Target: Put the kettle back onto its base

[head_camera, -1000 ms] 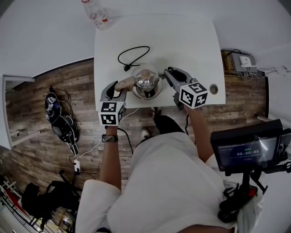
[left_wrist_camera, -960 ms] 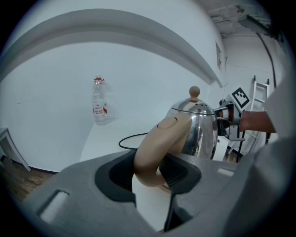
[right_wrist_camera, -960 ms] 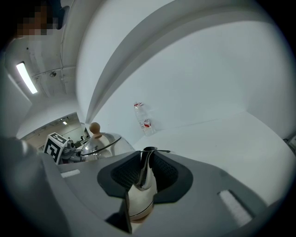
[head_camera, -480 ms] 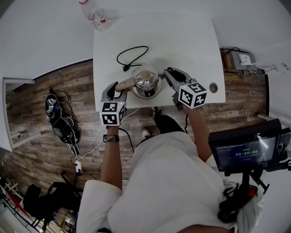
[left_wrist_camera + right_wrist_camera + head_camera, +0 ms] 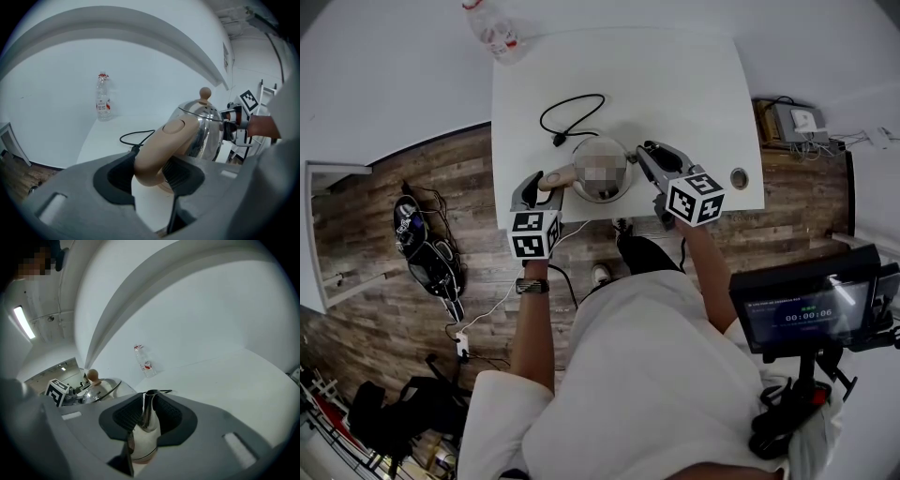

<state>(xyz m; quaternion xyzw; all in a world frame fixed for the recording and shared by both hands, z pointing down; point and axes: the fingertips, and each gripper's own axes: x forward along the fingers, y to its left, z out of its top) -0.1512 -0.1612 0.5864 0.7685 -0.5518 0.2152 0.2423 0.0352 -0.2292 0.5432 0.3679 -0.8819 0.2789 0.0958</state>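
A steel kettle (image 5: 581, 155) with a beige handle (image 5: 555, 175) stands on the white table (image 5: 675, 84), over its beige base (image 5: 165, 186). My left gripper (image 5: 542, 184) reaches in from the left. Its pads lie against both sides of the handle (image 5: 164, 145) and its jaws are opening. My right gripper (image 5: 645, 156) comes in from the right, shut on the thin steel spout (image 5: 149, 411). The domed lid with its wooden knob (image 5: 93, 375) shows to the left of the right gripper (image 5: 146, 420).
The base's black cord (image 5: 572, 117) loops on the table behind the kettle. A clear plastic bottle (image 5: 495, 28) stands at the far left corner. A round grommet hole (image 5: 739, 178) sits near the right edge. Bags (image 5: 427, 248) lie on the wooden floor to the left.
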